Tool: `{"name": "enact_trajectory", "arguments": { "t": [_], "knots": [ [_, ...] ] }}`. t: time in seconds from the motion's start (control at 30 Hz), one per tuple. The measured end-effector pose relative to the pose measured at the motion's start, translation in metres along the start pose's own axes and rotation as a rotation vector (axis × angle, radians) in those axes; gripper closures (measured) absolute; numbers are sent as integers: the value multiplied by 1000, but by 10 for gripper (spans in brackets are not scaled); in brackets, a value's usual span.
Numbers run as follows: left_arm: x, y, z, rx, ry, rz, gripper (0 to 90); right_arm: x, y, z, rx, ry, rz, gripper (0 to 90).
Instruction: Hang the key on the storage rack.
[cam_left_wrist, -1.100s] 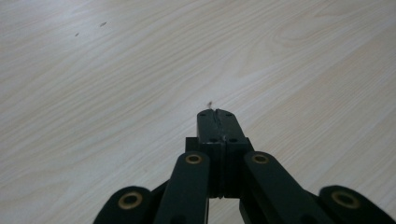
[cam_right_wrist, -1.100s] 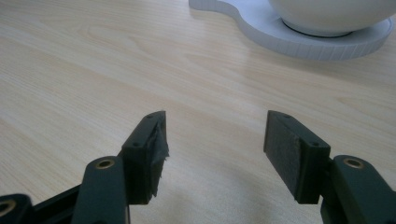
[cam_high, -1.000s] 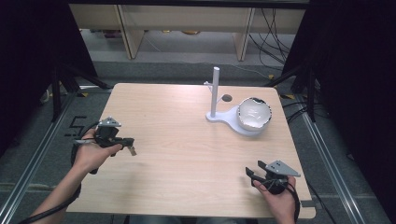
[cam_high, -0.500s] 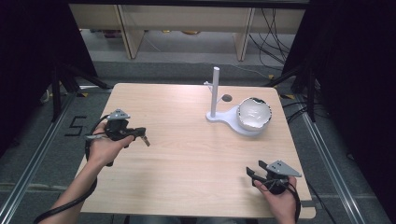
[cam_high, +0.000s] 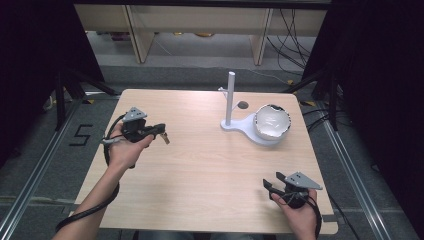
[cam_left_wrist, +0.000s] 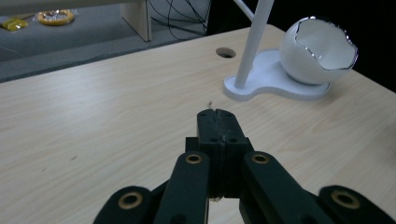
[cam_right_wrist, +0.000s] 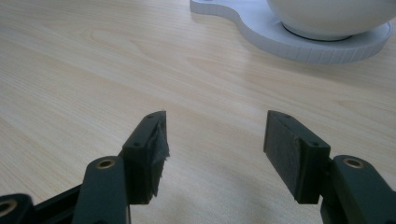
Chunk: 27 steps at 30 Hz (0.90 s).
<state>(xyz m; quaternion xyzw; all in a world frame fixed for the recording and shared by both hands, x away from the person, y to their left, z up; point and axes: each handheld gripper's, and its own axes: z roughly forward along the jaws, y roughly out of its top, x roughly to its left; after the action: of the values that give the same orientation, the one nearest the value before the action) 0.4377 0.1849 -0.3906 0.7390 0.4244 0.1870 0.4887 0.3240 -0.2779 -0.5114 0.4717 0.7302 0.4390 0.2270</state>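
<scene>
The pale wooden tabletop (cam_high: 200, 165) carries a white stand (cam_high: 235, 122) with an upright post and a broken-edged white bowl (cam_high: 272, 121) at its far right, seemingly within reach. The left gripper (cam_high: 162, 134) hovers mid-left, jaws clenched on nothing, aimed at the stand. The right gripper (cam_high: 267, 185) rests near the front edge, jaws spread, likely waiting.

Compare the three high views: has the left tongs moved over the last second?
Yes. The left tongs has travelled toward the white stand, further in over the table from its left edge. Its jaws are shut.

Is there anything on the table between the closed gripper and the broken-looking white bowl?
Only the white post of the bowl's stand. It rises just left of the bowl, toward the left gripper. The wooden table between them is bare.
</scene>
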Motion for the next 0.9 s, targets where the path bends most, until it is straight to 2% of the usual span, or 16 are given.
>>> {"name": "enact_trajectory", "arguments": {
  "t": [0.33,0.37,0.47,0.5,0.53,0.6,0.63,0.67,0.8,0.83,0.87,0.9],
  "knots": [
    [-9,12,15,-63,-13,-10,897,0,0,0,2,4,9,406],
    [-10,13,17,-71,-15,-14,897,-2,0,1,-9,8,-22,406],
    [-11,17,20,-80,-14,-15,897,-2,0,1,-10,6,-22,406],
    [-13,20,24,-91,-18,-16,897,2,0,-1,8,1,25,406],
    [-14,21,26,-94,-20,-16,897,0,0,0,-1,3,7,406],
    [-17,24,30,-102,-22,-17,897,1,0,-1,-1,5,11,406],
    [-18,26,33,-105,-24,-17,897,-2,0,1,-21,10,-20,406],
    [-19,27,34,-109,-24,-14,897,-2,0,1,-26,21,-14,406],
    [-23,33,41,-121,-24,-15,897,-3,1,0,-27,3,-30,407],
    [-24,34,43,-122,-25,-12,896,-2,0,0,-29,10,-7,408],
    [-25,35,44,-126,-25,-8,896,-3,0,1,-34,18,-15,408],
    [-26,36,45,-126,-24,-5,896,-3,1,-1,-25,1,-23,408]
  ]
}}
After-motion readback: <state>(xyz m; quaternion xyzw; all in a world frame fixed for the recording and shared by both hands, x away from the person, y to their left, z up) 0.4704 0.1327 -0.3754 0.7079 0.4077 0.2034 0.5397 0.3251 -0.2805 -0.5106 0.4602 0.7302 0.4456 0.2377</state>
